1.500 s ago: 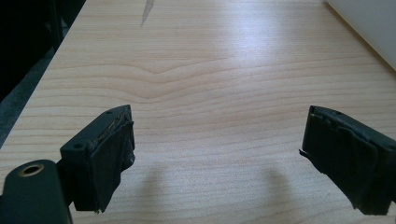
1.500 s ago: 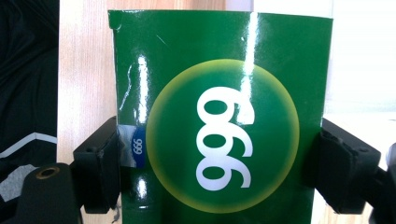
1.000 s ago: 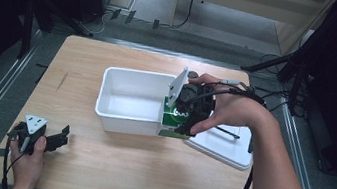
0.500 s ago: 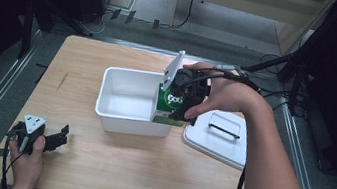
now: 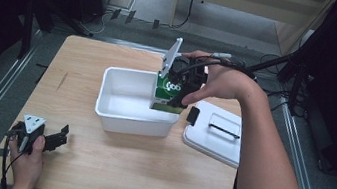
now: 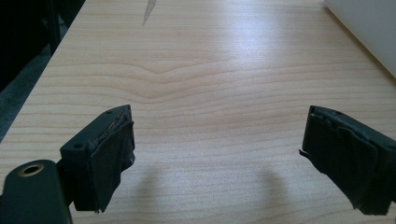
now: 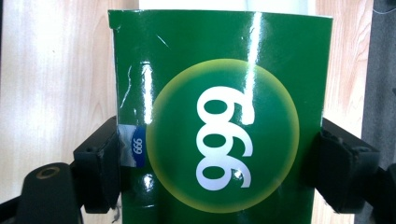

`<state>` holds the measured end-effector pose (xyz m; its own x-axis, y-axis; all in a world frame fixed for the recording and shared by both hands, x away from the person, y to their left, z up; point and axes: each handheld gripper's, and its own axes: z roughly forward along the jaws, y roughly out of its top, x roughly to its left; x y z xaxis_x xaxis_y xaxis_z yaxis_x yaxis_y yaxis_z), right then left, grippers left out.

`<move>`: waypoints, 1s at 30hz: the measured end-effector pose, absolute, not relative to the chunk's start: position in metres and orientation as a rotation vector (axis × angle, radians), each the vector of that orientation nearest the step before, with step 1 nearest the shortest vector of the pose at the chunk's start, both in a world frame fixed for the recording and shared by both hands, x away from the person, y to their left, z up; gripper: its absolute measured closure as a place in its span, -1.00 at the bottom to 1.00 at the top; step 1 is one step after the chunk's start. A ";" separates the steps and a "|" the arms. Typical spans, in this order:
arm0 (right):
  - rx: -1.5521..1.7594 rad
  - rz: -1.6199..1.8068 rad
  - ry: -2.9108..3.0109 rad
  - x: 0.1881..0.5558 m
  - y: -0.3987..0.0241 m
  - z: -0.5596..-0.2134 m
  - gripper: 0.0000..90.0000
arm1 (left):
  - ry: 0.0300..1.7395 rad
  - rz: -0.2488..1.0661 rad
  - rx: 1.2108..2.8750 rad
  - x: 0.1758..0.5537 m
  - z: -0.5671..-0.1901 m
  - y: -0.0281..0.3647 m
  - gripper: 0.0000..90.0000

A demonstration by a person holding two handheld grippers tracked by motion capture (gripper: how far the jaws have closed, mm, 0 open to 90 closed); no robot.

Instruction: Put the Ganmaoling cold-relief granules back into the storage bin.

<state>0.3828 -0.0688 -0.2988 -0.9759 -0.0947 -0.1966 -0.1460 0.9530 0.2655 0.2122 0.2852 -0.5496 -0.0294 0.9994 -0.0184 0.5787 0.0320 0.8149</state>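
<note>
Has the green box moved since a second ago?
Yes. The green box in the right gripper moved up from the white bin's front-right corner, toward its back.

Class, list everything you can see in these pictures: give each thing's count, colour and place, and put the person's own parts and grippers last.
Table: one, light wood, fills the middle of the high view.
Tub: one, white, open, mid-table.
Lid: one, white with a dark handle, flat on the table right of the tub.
Carton: one, green with a yellow circle and white 999, held over the tub's right end.
Right gripper: one, black, shut on the carton.
Left gripper: one, black with a grey plate, jaws open, low at the table's near left corner.
Hands: two, the left hand and the right hand, each holding its gripper.
</note>
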 end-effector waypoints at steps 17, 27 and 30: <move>-0.163 0.390 2.937 0.406 -0.052 -0.322 -0.64 | 1.674 0.840 1.609 0.212 -0.550 0.286 -0.79; -0.182 0.391 2.942 0.416 -0.042 -0.336 -0.64 | 1.674 0.835 1.610 0.212 -0.549 0.286 -0.79; -0.166 0.387 2.945 0.418 -0.041 -0.341 -0.64 | 1.674 0.835 1.605 0.212 -0.549 0.286 -0.79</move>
<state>0.4178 -0.0415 -0.3406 -0.9799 -0.0884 -0.1787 -0.1316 0.9601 0.2467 0.2121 0.2863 -0.5495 -0.0251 0.9992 -0.0324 0.5750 0.0409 0.8171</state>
